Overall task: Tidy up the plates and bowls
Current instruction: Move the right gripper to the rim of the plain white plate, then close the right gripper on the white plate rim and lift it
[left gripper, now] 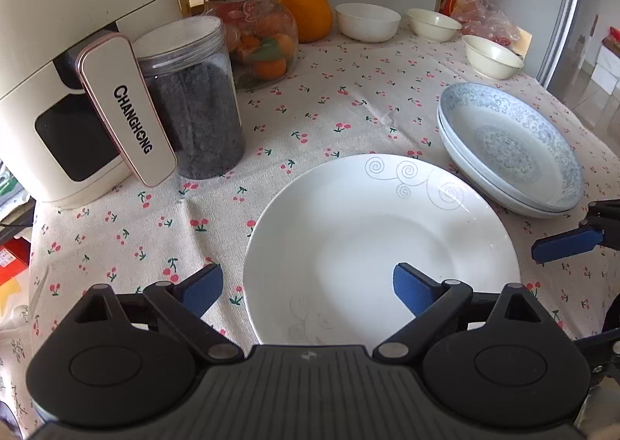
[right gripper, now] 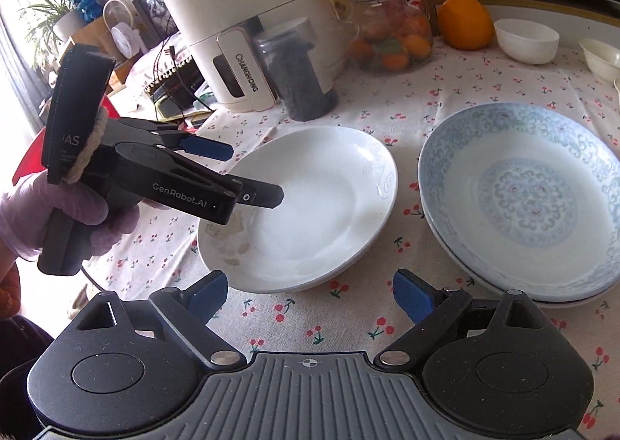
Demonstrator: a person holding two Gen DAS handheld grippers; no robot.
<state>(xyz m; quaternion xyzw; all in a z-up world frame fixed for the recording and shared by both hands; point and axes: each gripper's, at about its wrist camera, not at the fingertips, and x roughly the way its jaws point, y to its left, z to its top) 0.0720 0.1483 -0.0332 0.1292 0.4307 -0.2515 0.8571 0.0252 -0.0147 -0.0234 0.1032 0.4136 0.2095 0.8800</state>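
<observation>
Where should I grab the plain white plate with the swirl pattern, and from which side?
Grip the white plate by its raised rim, at the near left edge where the left gripper already hangs, open, one finger over the rim. The rim flares up off the tablecloth, so a finger can probably slide under it. The far right side is crowded by the blue-patterned plates.

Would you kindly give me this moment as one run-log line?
left gripper: open over white plate rim, nothing held | right gripper: open, empty | blue-patterned plates: stacked beside | bowls: untouched
</observation>
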